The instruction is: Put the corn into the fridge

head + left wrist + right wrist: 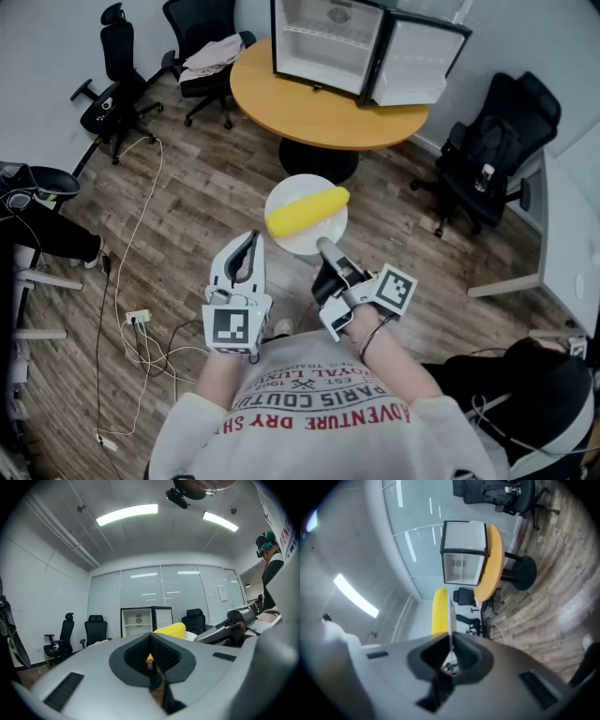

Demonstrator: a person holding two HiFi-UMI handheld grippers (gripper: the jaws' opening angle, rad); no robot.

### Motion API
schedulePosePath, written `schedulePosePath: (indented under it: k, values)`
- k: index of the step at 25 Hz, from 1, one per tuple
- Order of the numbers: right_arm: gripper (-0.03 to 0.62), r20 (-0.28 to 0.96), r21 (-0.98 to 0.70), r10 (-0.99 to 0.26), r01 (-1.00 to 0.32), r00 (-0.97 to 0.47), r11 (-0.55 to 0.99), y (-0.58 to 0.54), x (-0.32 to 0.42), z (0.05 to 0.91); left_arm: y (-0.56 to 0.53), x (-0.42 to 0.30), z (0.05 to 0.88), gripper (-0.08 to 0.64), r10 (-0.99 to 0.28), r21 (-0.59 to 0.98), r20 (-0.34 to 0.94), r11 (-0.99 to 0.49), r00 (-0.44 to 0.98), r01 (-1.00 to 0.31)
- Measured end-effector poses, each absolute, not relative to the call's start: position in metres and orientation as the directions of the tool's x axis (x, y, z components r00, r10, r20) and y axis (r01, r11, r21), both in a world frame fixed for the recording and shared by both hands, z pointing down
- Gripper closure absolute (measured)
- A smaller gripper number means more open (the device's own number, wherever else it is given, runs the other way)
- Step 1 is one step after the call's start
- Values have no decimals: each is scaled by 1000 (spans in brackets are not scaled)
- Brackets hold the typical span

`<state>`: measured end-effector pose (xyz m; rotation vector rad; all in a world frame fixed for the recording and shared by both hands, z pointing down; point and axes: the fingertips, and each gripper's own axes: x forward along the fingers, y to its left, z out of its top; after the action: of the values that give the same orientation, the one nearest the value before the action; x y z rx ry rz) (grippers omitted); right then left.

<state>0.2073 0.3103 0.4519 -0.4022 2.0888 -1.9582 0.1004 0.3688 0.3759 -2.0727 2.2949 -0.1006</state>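
Observation:
A yellow corn cob lies on a white plate held in the air in front of me. My right gripper is shut on the plate's near rim. In the right gripper view the plate shows edge-on between the jaws, with the corn on its left. My left gripper is shut with nothing in it, just left of the plate. The small fridge stands on a round wooden table ahead, with its door swung open.
Black office chairs stand around the table, one with clothes on it, another to the right. White cables trail over the wooden floor at the left. A white desk stands at the right.

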Motion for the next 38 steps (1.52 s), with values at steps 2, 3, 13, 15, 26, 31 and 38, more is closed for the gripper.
schedulePosePath:
  k: [2,3,13,15,26,31,38]
  values:
    - [551,7,-998,-365,-30,-931,57,311,208,453,369,102,376,534,-994,-73,10,104,-105,-992]
    - [551,8,-998,-365,-31,-931,57,311,208,453,370,102,376,534,-994,-71,10,105,-106,-992]
    - [551,10,-998,-384,-36,-923,60,309,208,459,367,102,385,534,-997,-62,19,72,-73,-995]
    - [551,9,-998,-393,-32,-919,51,308,208,463,366,101,390,534,-998,-52,22,65,-67,-997]
    - [551,61,-998,-413,-68,-908,2,312,130,469,363,23,388,534,-999,-24,37,28,-29,-999]
    - [551,74,-997,-389,-78,-918,-7,290,117,476,344,9,395,534,-997,7,52,66,-66,-998]
    - [551,52,-999,-337,-51,-940,-14,226,88,479,287,-14,402,534,-991,-28,60,115,-117,-993]
